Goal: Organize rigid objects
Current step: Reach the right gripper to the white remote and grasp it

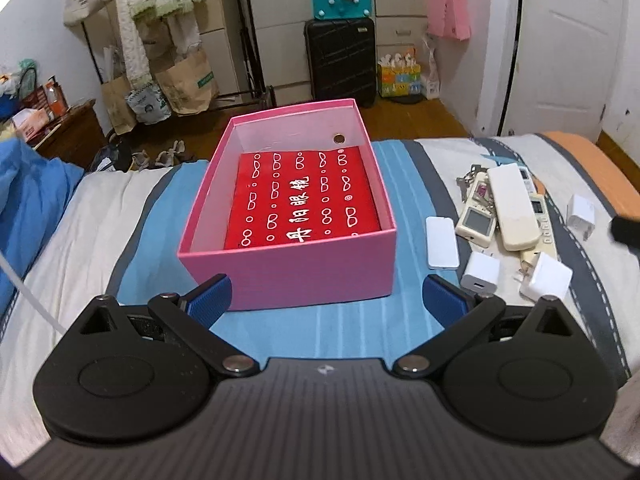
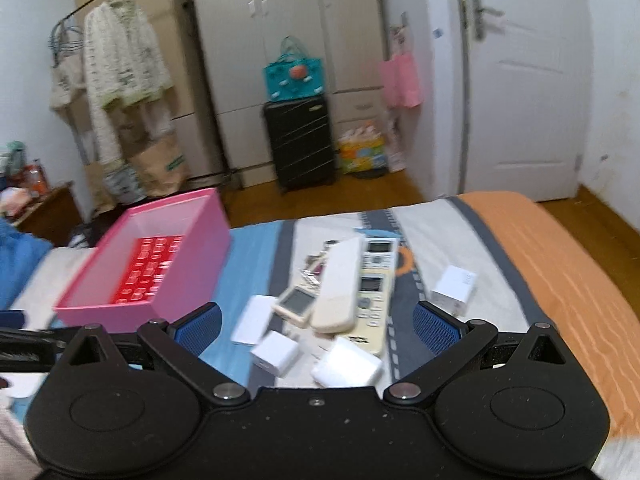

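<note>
Pink box [image 1: 288,272]: open-topped on the bed's blue stripe, a red cloth lining its floor, likely the place for everything loose.
Clutter: remotes [image 2: 340,292], white chargers [image 2: 276,354] and keys [image 1: 470,178] heaped just right of the box, awaiting sorting.
Left gripper [image 1: 326,294]: jaws apart, empty, facing the box's near wall.
Right gripper [image 2: 316,322]: jaws apart, empty, above the chargers.
Bed [image 2: 560,280]: striped cover, orange at its right edge.
Room: wardrobe, black suitcase [image 1: 340,60], white door.

**Black rigs, blue pads**

Left gripper [image 1: 326,298]: matte black ribbed body, two round discs, silver pivot screws, triangular cut-outs, textured blue finger pads [image 1: 211,300], and a thin white cable at the left edge. Right gripper [image 2: 317,326]: same black build, blue pads [image 2: 434,325], dust-speckled, with a small centre screw.
</note>
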Demonstrator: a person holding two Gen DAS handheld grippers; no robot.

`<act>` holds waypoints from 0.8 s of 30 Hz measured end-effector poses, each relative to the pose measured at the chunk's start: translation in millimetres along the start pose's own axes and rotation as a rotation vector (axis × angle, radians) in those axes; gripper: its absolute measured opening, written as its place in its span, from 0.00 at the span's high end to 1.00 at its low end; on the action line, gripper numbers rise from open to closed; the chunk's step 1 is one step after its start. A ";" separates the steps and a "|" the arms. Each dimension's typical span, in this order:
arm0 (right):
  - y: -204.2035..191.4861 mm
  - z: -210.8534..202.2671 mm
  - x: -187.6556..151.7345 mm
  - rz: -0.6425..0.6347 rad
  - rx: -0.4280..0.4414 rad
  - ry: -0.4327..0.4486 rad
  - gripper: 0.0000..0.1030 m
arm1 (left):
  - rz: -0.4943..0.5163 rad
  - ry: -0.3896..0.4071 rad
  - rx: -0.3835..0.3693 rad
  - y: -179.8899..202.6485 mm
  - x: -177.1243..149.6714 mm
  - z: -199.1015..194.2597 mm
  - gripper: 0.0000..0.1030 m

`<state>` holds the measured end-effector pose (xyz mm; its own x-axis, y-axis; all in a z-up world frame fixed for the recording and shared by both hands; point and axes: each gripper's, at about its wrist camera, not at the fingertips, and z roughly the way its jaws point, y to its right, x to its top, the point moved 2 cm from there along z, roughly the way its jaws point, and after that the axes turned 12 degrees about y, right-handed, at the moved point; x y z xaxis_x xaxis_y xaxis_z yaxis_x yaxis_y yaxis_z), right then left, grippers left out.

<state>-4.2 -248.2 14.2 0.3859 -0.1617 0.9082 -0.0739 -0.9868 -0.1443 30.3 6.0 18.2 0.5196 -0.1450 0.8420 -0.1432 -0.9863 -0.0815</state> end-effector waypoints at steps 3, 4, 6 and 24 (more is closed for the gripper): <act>5.0 14.4 22.4 -0.013 0.110 -0.086 0.00 | 0.050 -0.064 -0.006 -8.9 9.3 19.7 0.00; 7.0 22.1 29.0 -0.023 0.118 -0.117 0.01 | 0.059 -0.085 -0.017 -11.8 11.5 26.6 0.02; 8.4 36.5 36.3 -0.045 0.126 -0.175 0.01 | 0.058 -0.127 -0.042 -20.7 16.5 42.3 0.03; 10.5 195.7 34.0 -0.007 0.023 -0.487 0.11 | -0.050 -0.267 0.008 -78.4 60.5 148.2 0.03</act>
<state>188.1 -266.3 -33.3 0.7720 -0.1361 0.6208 -0.0514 -0.9870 -0.1524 197.8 63.0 -3.5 0.7298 -0.1104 0.6747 -0.1058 -0.9932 -0.0480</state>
